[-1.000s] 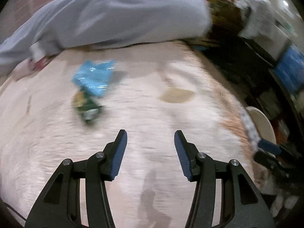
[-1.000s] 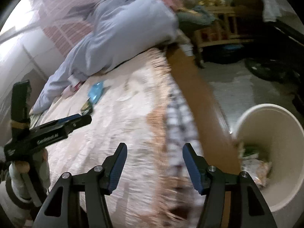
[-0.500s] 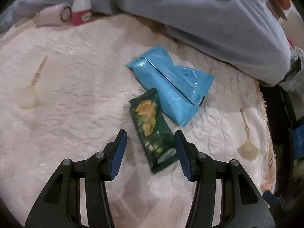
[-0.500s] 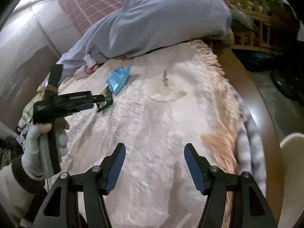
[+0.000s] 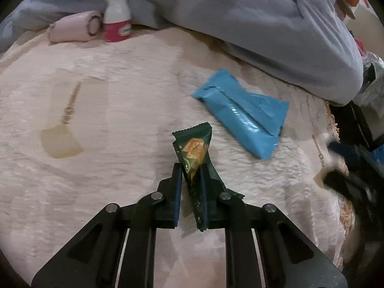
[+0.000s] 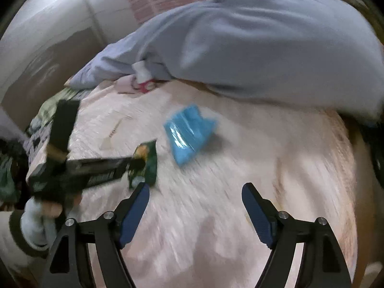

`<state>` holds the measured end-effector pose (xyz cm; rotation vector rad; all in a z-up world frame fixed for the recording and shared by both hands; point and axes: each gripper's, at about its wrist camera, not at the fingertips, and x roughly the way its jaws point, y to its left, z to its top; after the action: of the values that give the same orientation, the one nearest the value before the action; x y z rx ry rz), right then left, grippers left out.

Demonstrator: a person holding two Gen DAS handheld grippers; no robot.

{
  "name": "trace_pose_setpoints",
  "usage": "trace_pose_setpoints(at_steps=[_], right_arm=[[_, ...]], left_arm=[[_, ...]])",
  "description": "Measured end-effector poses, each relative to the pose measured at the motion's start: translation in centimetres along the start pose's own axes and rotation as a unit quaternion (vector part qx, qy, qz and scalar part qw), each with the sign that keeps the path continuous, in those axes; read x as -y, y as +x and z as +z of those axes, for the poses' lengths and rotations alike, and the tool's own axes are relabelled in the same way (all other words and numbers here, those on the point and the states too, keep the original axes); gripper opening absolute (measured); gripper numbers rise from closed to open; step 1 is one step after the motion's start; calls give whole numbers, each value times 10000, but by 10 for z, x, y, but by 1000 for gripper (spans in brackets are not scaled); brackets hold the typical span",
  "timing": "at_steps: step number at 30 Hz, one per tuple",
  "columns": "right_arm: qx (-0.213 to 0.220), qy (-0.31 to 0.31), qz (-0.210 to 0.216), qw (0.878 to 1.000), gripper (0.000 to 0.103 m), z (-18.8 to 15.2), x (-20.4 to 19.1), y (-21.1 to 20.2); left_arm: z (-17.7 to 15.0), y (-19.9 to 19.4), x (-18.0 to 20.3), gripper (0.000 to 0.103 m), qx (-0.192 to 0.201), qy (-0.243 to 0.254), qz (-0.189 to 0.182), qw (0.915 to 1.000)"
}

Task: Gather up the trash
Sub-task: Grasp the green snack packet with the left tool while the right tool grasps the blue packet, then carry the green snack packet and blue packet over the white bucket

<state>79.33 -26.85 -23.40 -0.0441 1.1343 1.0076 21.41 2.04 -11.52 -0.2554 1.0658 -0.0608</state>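
Note:
A dark green snack wrapper (image 5: 195, 153) with a cracker picture is pinched between the fingers of my left gripper (image 5: 190, 170), its top end sticking up off the pale pink blanket (image 5: 120, 163). A blue wrapper (image 5: 242, 115) lies flat just beyond it to the right. In the right wrist view my right gripper (image 6: 195, 192) is open and empty above the blanket. The blue wrapper (image 6: 189, 132) lies ahead of it. The left gripper (image 6: 134, 165) with the green wrapper (image 6: 147, 165) is at the left.
A small white bottle with a pink label (image 5: 117, 15) and a pink roll (image 5: 72, 26) stand at the back by a grey-blue quilt (image 5: 240, 14). The blanket's fringed edge (image 5: 333, 124) is at the right, dark clutter beyond.
My left gripper has closed on the green wrapper and raised its end. My right gripper has swung left towards the blue wrapper, still open.

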Motion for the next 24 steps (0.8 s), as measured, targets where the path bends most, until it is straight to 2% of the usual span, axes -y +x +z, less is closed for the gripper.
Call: trace_pose_setpoints(at_steps=[3, 5, 7, 11, 14, 19, 24], right_arm=[[-77, -621, -51, 9980, 81, 33, -18, 32], [-192, -1066, -264, 9938, 82, 49, -28, 56], [-351, -1308, -323, 9903, 83, 62, -31, 76], [-809, -1501, -436, 9844, 83, 74, -23, 116], [-1090, -1312, -376, 9846, 83, 68, -14, 133], [-756, -852, -234, 9932, 66, 51, -7, 115], [-620, -733, -277, 9950, 66, 24, -12, 68]], left_arm=[[-2, -8, -13, 12, 43, -6, 77, 10000], [-2, -9, -21, 12, 9, 5, 49, 10000], [-4, -8, -22, 12, -16, -6, 14, 10000], [-5, -5, -23, 12, -31, -27, -81, 10000], [-7, 1, -22, 12, -77, -62, -136, 9999], [-12, -1, -8, 12, -87, -67, -242, 9996], [-26, -16, 9, 12, -36, 73, -333, 9994]])
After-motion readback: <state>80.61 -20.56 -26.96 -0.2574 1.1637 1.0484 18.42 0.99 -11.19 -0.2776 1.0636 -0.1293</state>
